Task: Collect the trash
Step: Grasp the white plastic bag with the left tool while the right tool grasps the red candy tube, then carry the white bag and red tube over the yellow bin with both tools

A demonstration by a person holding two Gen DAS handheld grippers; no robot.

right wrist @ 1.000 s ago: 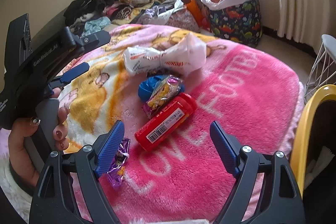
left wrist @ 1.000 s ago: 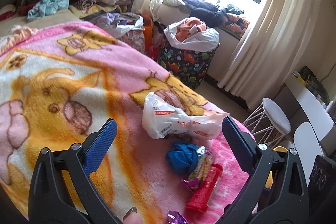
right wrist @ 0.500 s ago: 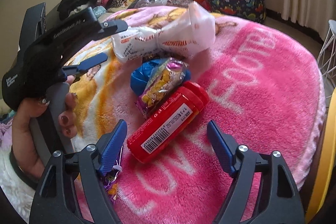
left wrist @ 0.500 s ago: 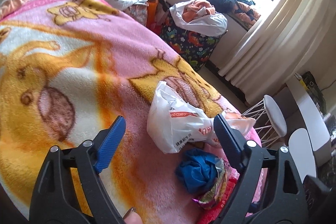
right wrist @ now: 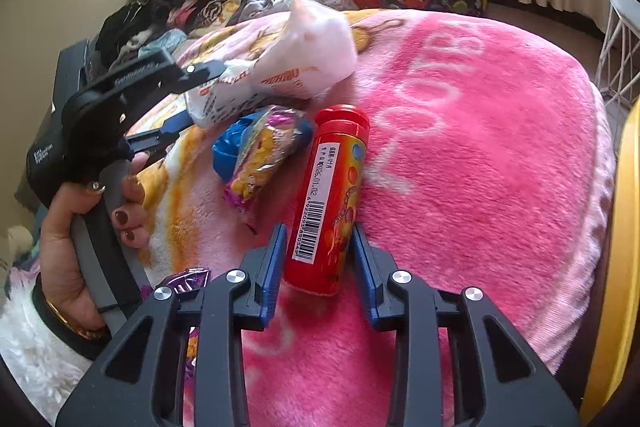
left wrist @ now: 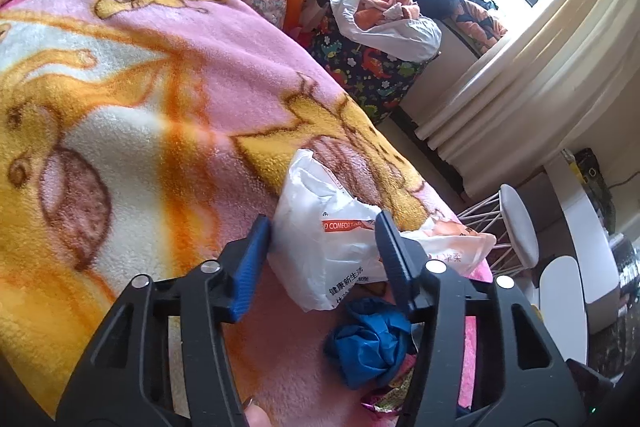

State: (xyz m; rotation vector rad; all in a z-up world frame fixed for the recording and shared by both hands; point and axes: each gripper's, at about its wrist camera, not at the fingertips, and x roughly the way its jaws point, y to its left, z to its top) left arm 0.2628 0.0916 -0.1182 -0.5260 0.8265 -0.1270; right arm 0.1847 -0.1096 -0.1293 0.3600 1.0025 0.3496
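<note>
Right gripper (right wrist: 318, 259) closes around red cylindrical plastic tube (right wrist: 334, 199); left gripper (left wrist: 324, 247) straddles crumpled white plastic bag (left wrist: 332, 239) beyond it, grip unconfirmed. Nothing collected yet.

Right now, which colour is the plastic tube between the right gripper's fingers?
Red tube, clearest in the right wrist view.

The left gripper's far finger (left wrist: 394, 259) covers part of the white plastic bag (left wrist: 328, 251). A purple wrapper (right wrist: 188, 277) lies mostly hidden behind the right gripper (right wrist: 318, 261); the yellow object (right wrist: 624, 267), perhaps a bin rim, is cut off by the edge.
</note>
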